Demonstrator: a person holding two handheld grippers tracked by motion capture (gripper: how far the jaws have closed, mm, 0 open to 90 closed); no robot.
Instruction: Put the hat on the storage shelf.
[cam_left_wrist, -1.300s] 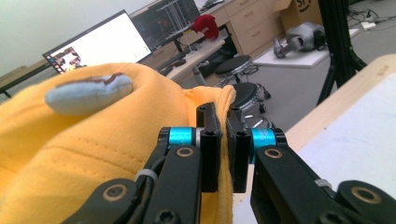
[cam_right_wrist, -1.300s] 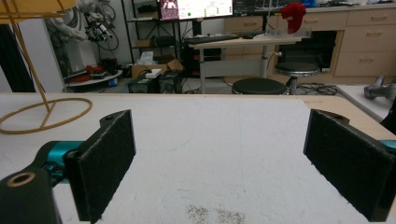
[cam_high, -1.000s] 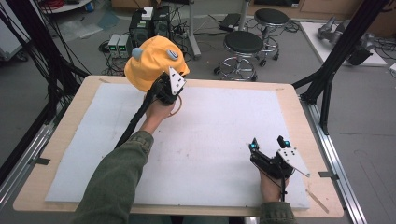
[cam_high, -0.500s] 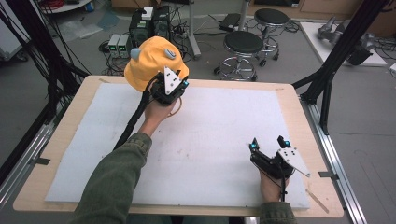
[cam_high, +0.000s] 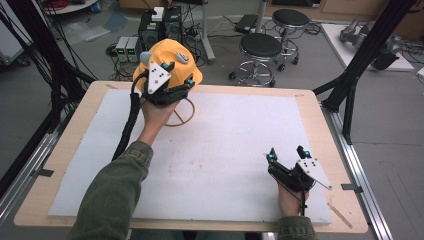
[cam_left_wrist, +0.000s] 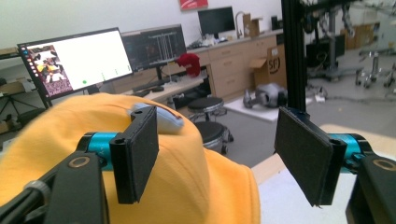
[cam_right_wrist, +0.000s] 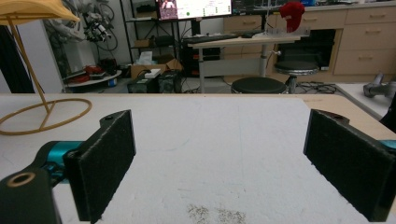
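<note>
Yellow cap (cam_high: 167, 62) sits on a thin wire stand (cam_high: 181, 112) at the far left part of the table (cam_high: 320, 115), over the white mat (cam_high: 225, 150). High view gives the layout: left gripper (cam_high: 177, 85) raised just in front of the cap, right gripper (cam_high: 287, 155) low at the near right edge, well apart from the cap. Left gripper view adds the close detail: the 2 black pads (cam_left_wrist: 140, 154) stand wide apart, they have just been opening, nothing between them, cap fabric (cam_left_wrist: 140, 186) below and behind the left pad, a grey button on the crown. It also shows monitors (cam_left_wrist: 79, 60) and a counter in the background, not seen from above. Right gripper view shows the stand's ring base (cam_right_wrist: 44, 116) flat on the mat and the cap's edge (cam_right_wrist: 32, 11) at top left, plus its own pads (cam_right_wrist: 107, 158) wide apart with only bare mat between. Left forearm in a green sleeve (cam_high: 117, 195) stretches forward, hand (cam_high: 157, 112) gripping the tool from below. Right hand (cam_high: 290, 200) rests at the table's near edge, gripper pointing forward and slightly left.
</note>
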